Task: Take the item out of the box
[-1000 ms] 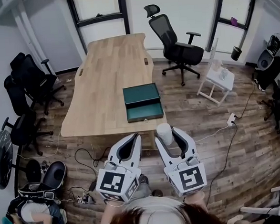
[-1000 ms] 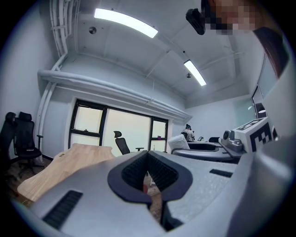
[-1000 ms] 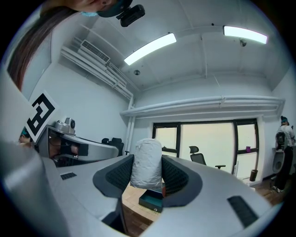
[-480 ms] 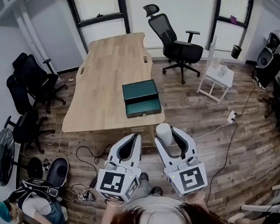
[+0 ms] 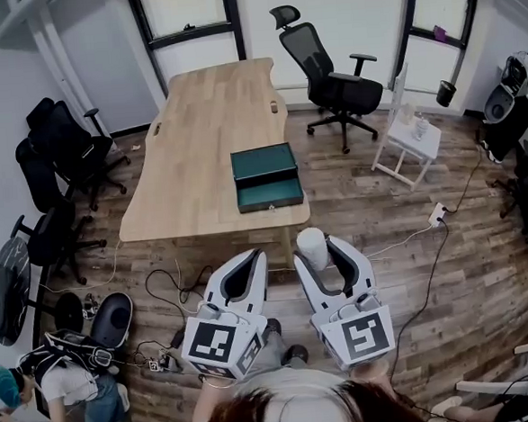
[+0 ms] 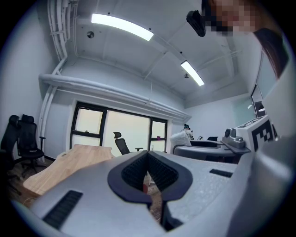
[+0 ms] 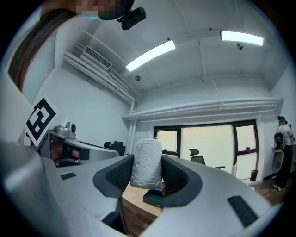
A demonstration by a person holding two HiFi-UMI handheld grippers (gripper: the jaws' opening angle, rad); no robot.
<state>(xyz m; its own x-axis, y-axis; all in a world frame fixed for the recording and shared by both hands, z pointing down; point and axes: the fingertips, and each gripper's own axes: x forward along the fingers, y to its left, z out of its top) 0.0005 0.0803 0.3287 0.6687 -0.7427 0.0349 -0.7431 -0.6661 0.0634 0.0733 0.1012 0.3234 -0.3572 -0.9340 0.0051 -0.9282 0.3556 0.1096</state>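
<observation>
Our right gripper hugs the upright white item, well back from the green box; our left gripper is closed and empty.

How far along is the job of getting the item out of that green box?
Mostly done, it seems. The green box lies open on the table, looking empty. The white wrapped item is clamped in the right gripper, clear of the table. The left gripper is shut on nothing. Left: perhaps setting the item down.
</observation>
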